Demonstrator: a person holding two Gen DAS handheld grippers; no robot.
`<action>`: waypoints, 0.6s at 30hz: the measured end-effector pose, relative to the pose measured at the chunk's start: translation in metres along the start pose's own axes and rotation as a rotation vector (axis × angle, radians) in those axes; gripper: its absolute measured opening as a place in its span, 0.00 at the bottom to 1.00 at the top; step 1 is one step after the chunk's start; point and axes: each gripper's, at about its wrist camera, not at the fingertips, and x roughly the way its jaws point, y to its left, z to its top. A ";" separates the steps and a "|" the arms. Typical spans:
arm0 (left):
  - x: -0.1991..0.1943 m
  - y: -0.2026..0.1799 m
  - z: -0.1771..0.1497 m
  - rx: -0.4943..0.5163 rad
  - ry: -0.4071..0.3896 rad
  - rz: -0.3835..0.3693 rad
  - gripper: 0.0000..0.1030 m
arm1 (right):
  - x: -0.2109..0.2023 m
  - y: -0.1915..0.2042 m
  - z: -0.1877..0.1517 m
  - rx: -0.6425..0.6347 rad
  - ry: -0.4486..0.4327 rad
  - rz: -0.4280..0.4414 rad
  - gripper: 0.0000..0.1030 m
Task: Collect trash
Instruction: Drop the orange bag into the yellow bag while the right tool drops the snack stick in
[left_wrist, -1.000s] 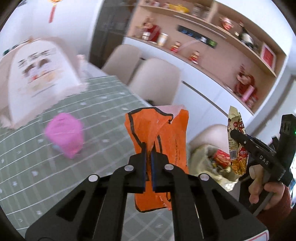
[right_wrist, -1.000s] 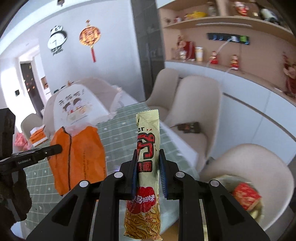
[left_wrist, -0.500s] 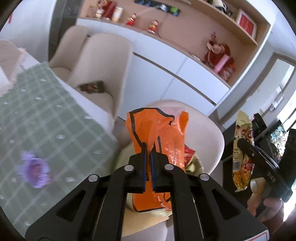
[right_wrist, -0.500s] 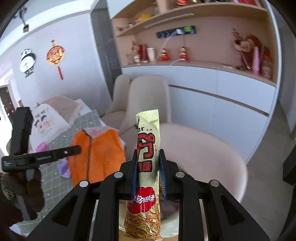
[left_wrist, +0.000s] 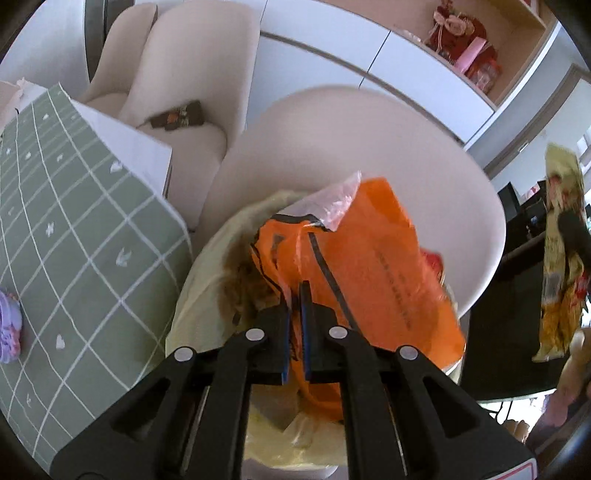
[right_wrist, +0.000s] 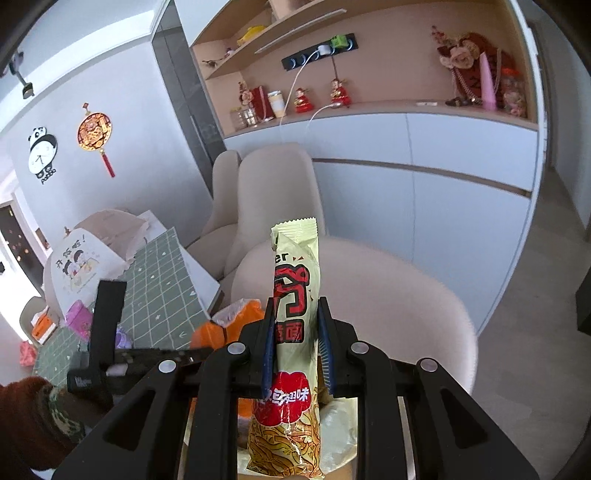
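Observation:
My left gripper (left_wrist: 295, 288) is shut on a crumpled orange plastic bag (left_wrist: 369, 258) and points steeply down. The bag hangs over the open mouth of a pale yellow trash bag (left_wrist: 199, 280) with brownish scraps and a red wrapper inside. My right gripper (right_wrist: 295, 302) is shut on a tall yellow-green snack packet (right_wrist: 295, 258) with red print, held upright. That packet (left_wrist: 557, 258) shows blurred at the right edge of the left wrist view. In the right wrist view the orange bag (right_wrist: 240, 317) and the left gripper (right_wrist: 199, 355) lie low on the left, above the yellow trash bag (right_wrist: 340, 417).
A cream chair (left_wrist: 369, 147) curves behind the trash bag, and two more chairs (left_wrist: 192, 74) stand beyond, one with a dark object (left_wrist: 177, 118) on its seat. A table with a green checked cloth (left_wrist: 74, 240) lies left, bearing a purple item (left_wrist: 7, 328). White cabinets (right_wrist: 461, 206) line the wall.
Both grippers swung away from the table toward the cream chair. The left gripper sank with the orange bag over the yellow trash bag. The right gripper carried the snack packet alongside.

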 end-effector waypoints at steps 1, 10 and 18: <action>-0.002 0.002 -0.003 -0.004 0.000 -0.002 0.06 | 0.005 0.003 -0.001 -0.001 0.007 0.012 0.20; -0.054 0.029 -0.020 -0.092 -0.066 -0.049 0.38 | 0.062 0.051 -0.001 -0.049 0.082 0.136 0.20; -0.142 0.053 -0.067 -0.159 -0.278 0.127 0.51 | 0.144 0.066 -0.045 -0.035 0.349 0.129 0.20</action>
